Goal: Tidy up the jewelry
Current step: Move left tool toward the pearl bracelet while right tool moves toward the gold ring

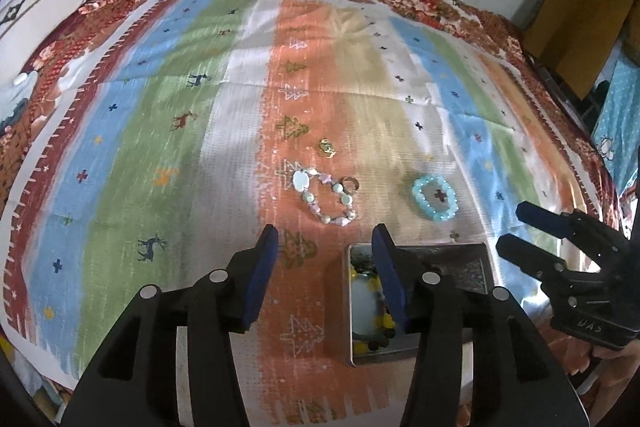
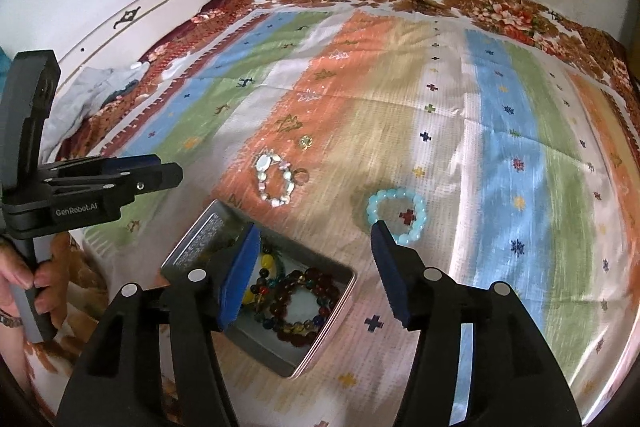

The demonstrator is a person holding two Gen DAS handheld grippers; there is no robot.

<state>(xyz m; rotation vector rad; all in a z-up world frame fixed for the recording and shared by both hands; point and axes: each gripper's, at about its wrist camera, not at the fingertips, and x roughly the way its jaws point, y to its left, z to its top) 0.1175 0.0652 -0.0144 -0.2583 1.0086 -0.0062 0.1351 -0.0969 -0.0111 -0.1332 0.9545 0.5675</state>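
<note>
1. Lying on a striped cloth (image 1: 168, 131) spread over a bed, three loose pieces of jewelry are seen in both views: a pearl-and-shell bracelet (image 1: 324, 197), a pale blue bead bracelet (image 1: 435, 197) and a small gold piece (image 1: 328, 147) beyond them.
2. A small ring (image 1: 350, 184) is seen touching the pearl-and-shell bracelet on its right side.
3. The left gripper (image 1: 324, 279) is shown with its jaws parted and nothing between them; only cloth and the edge of a metal tin (image 1: 460, 259) are framed by the blue pads.
4. The right gripper (image 2: 314, 271) is likewise released, with its jaws apart and empty, its right fingertip just beside the pale blue bead bracelet (image 2: 396, 213).
5. The tin's contents are largely hidden in the left wrist view by the gripper's right finger; a few yellow and dark beads are glimpsed.
6. In the right wrist view the tin (image 2: 320, 347) is laid open to sight: dark red and multicoloured bead bracelets (image 2: 296, 303) are seen inside, and its raised lid (image 2: 200, 239) is shown at the far left corner.
7. A person's hand (image 2: 24, 287) on the left gripper's handle is shown only in the right wrist view.
</note>
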